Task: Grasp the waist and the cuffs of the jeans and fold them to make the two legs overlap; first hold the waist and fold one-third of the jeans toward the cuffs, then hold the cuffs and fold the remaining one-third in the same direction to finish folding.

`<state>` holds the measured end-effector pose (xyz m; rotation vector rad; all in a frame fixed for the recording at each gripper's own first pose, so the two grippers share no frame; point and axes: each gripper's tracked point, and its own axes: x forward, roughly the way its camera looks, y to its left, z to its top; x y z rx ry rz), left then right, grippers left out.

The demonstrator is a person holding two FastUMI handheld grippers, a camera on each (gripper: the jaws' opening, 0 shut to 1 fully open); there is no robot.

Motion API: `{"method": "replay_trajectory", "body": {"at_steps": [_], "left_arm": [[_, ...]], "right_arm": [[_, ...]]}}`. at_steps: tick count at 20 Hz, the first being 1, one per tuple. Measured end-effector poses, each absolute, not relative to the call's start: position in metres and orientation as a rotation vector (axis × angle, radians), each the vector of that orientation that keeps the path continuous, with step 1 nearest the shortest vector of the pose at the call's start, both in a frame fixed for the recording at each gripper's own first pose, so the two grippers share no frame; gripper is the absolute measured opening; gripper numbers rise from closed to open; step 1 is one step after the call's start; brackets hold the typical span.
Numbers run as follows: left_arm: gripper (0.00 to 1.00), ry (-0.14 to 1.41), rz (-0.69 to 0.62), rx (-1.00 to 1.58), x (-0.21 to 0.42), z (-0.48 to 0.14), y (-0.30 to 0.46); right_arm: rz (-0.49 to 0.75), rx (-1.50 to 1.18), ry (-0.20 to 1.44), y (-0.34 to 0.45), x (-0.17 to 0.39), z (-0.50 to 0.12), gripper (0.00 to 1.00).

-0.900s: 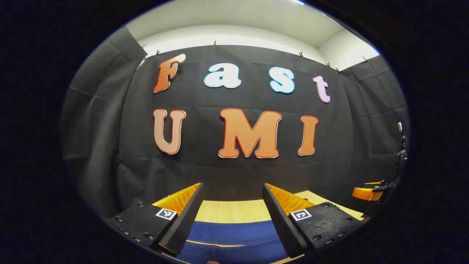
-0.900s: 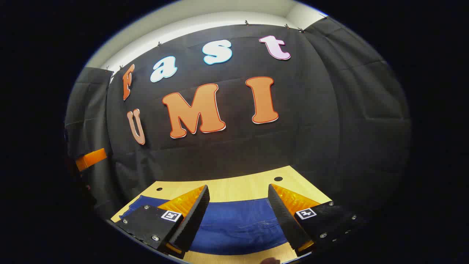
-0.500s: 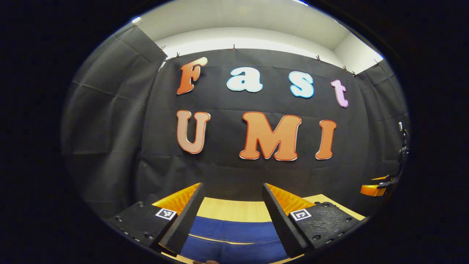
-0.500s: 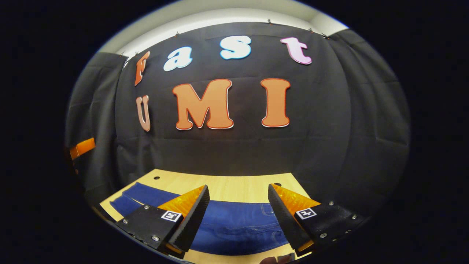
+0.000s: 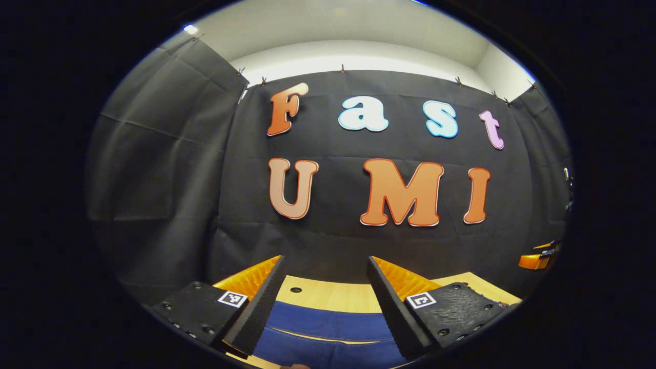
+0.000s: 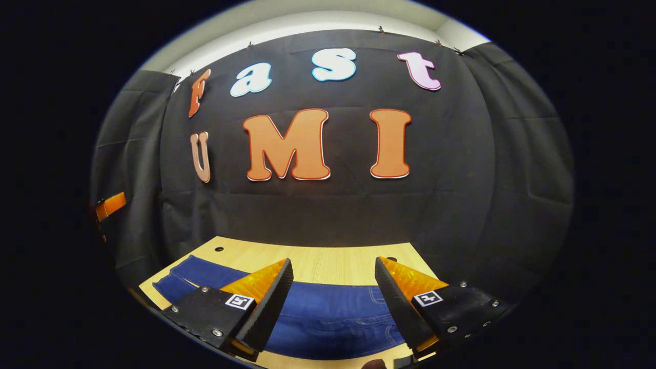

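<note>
Jeans [image 6: 333,318] lie flat on the table [image 6: 328,259]; left gripper [image 5: 324,300] and right gripper [image 6: 333,302] hover wide open, empty. Next, I think: lower and pinch waist and cuffs.

The jeans [image 6: 328,318] lie flat on the table [image 6: 328,259], stretched from left to right along its near part. The booth wall [image 6: 328,210] stands behind the far edge. Two small holes [image 6: 219,249] sit in the table past the jeans.
</note>
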<state>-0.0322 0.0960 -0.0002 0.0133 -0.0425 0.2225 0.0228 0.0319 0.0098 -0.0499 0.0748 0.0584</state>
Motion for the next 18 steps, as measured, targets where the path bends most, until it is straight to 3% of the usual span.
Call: {"method": "replay_trajectory", "body": {"at_steps": [6, 8, 10, 18], "left_arm": [[0.97, -0.033, 0.233, 0.111, -0.024, -0.005, 0.139], [0.95, -0.005, 0.269, 0.252, -0.026, -0.016, 0.158], [1.0, 0.036, 0.278, 0.446, -0.027, -0.033, 0.171], [0.98, 0.324, 0.045, 0.96, -0.04, -0.184, 0.169]], "right_arm": [[0.035, -0.043, 0.113, 0.057, 0.015, -0.009, 0.98], [0.034, -0.034, 0.127, 0.06, 0.013, -0.012, 0.97], [0.037, -0.033, 0.136, 0.062, 0.013, -0.016, 0.97], [0.009, -0.026, 0.237, 0.044, 0.009, -0.05, 0.98]]}}
